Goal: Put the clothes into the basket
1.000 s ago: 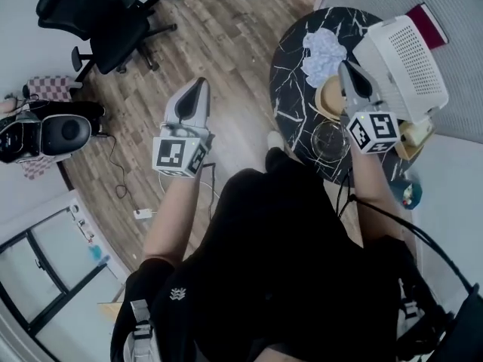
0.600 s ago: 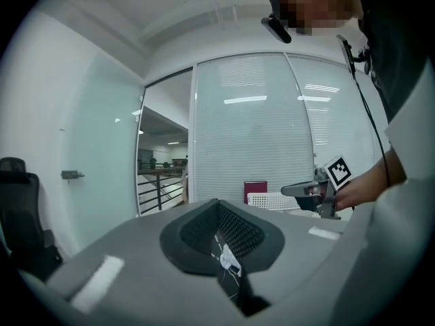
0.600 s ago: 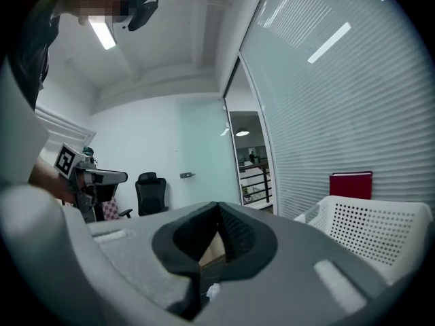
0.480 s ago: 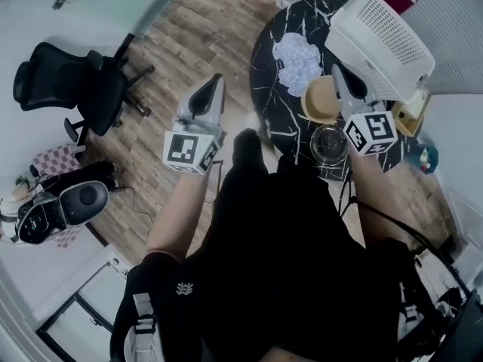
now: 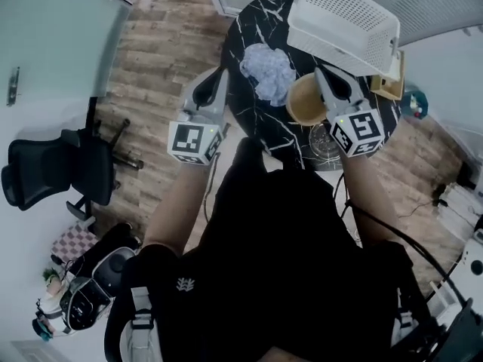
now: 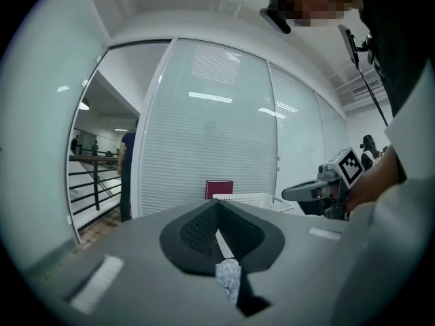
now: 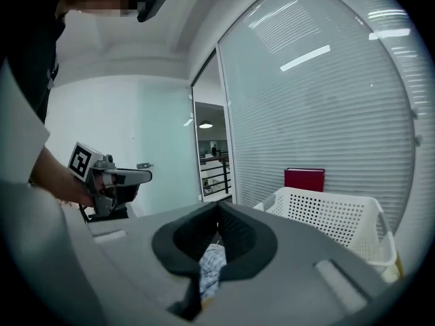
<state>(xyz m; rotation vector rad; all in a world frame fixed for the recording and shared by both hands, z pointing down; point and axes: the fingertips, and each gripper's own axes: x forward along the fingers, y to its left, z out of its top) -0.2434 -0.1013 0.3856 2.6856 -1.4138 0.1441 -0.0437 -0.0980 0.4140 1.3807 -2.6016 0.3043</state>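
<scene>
Black marbled table carries the crumpled pale cloth, which lies between my two tools: just ahead of the left tool and beside the right tool. Both have their jaws closed on nothing. If I drive in unopened, I reckon I'd shove the cloth away. The wooden cup just beside the right tool could topple. Beyond that tool sits the white basket.

Cool, even ceiling light fills the room, and strip lamps glare in streaks on the glass wall. Both gripper views bulge like a fishbowl, black at the corners, nearest parts soft. The head view is dimmer, yet sharp.
</scene>
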